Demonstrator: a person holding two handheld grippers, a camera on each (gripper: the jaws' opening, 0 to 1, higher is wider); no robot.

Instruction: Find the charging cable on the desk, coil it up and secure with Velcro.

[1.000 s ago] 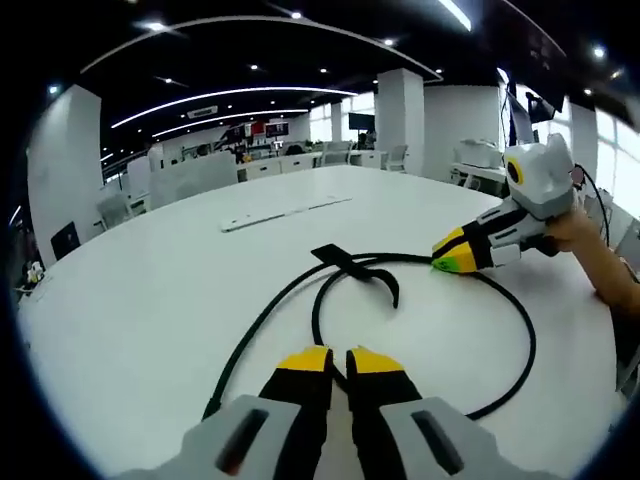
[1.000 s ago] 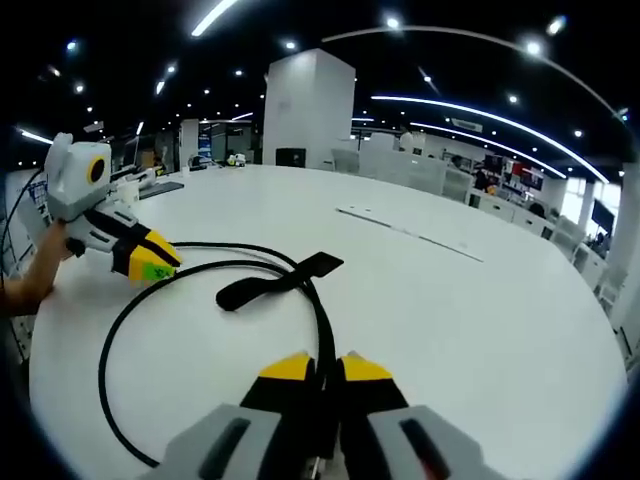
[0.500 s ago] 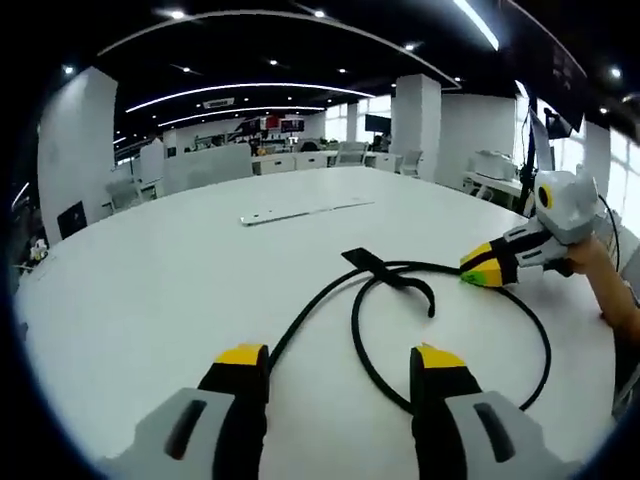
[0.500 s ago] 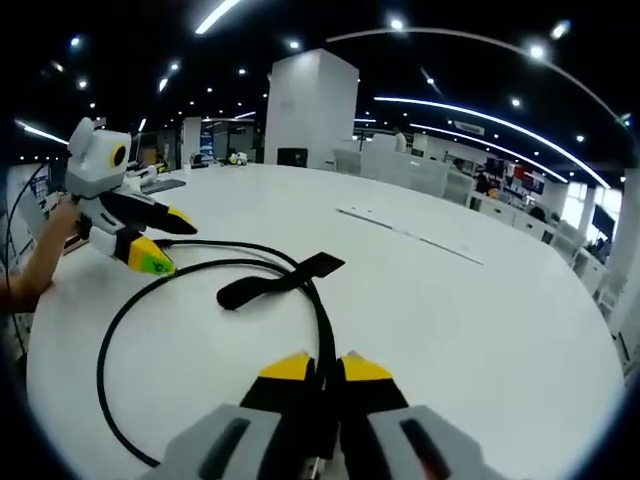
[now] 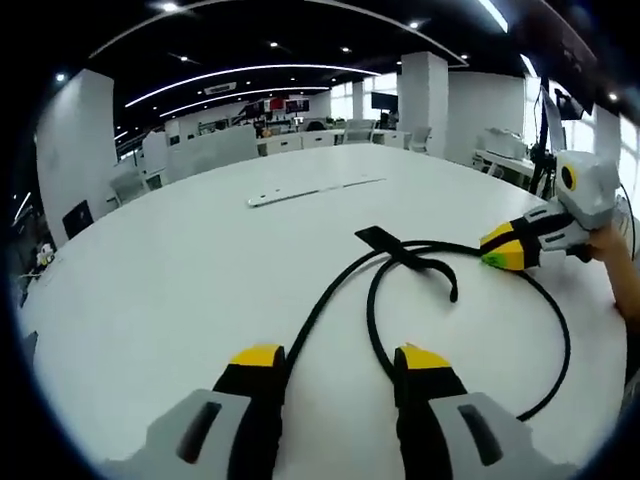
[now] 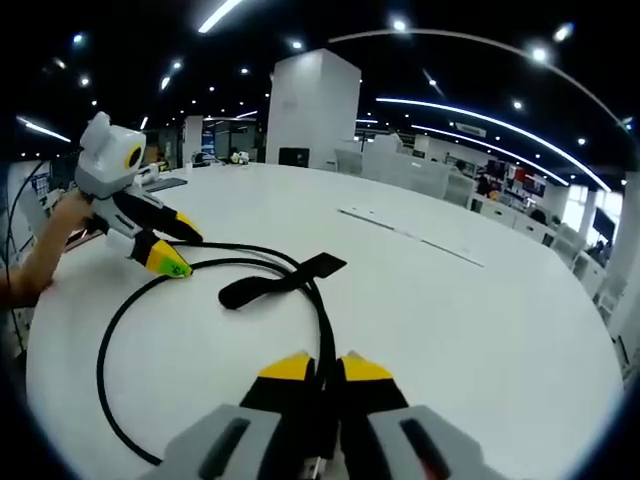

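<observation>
Jaws of the left gripper [image 5: 332, 362] are held spread above the white table [image 5: 150, 260], with a run of the black charging cable [image 5: 330, 300] seen passing between them on the tabletop, not gripped. Jaws of the right gripper [image 6: 318, 368] are pressed together on the cable [image 6: 322, 320], which is pinched between the yellow tips in the right gripper view. The cable is laid on the table in a wide loop, crossing over itself near the middle, where a flat black Velcro strap [image 5: 385, 243] is attached and lies flat [image 6: 285, 280]. In the left gripper view the right gripper is seen at the right edge, its yellow-tipped jaws closed on the cable where the loop curves round, a person's hand [image 5: 615, 250] behind it. In the right gripper view the left gripper [image 6: 172, 245] is seen at the left, tilted down with its jaws parted just above the loop. A long pale strip [image 5: 315, 190] lies farther back on the table, well apart from the cable.
</observation>
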